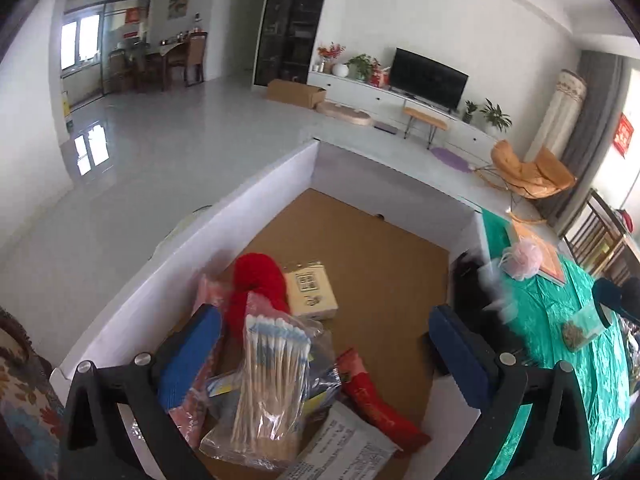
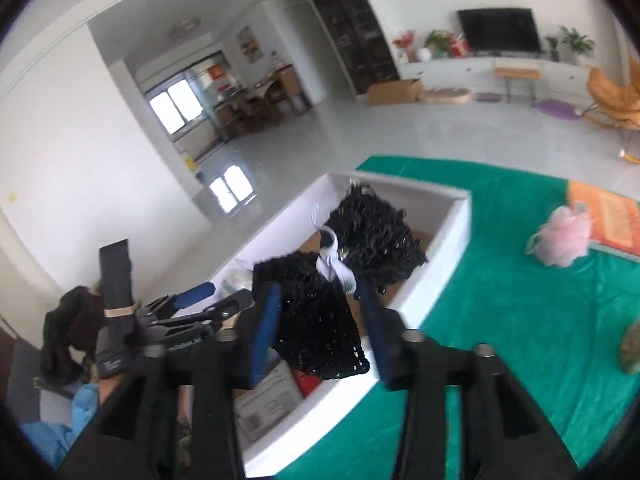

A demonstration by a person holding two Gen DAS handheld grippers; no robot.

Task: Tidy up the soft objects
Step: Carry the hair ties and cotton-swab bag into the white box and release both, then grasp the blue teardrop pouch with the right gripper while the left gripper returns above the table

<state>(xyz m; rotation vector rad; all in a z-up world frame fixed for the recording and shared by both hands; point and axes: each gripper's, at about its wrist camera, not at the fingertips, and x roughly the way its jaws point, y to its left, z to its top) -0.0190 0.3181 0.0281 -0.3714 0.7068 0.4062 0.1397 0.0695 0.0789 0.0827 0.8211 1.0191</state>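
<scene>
1. The white box (image 1: 120, 312) stands at the edge of the table, on a green tablecloth (image 2: 520, 320). Its floor is brown cardboard.
2. The left gripper (image 1: 324, 344) hangs over the near end of the box with its jaws wide apart. Nothing is held between the blue pads (image 1: 188, 360).
3. Below the left gripper, inside the box, lie a bag of cotton swabs (image 1: 272, 384), a ball of red yarn (image 1: 256, 284), a small beige packet (image 1: 310, 290), a red pouch (image 1: 376, 400) and a printed grey bag (image 1: 344, 452).
4. The right gripper (image 2: 320, 332) is above the right wall of the box. Its jaws stand apart.
5. A black mesh sponge (image 2: 320, 320) with a white cord (image 2: 334, 264) hangs between the right gripper's pads, above the box interior. The view is blurred, so it cannot be told whether either pad touches the sponge.
6. A pink mesh sponge (image 2: 564, 236) rests on the tablecloth, well apart from the box, just beside an orange mat (image 2: 608, 216).
7. A clear container (image 1: 580, 328) with greenish contents stands on the tablecloth, nearer the camera than the pink sponge.
</scene>
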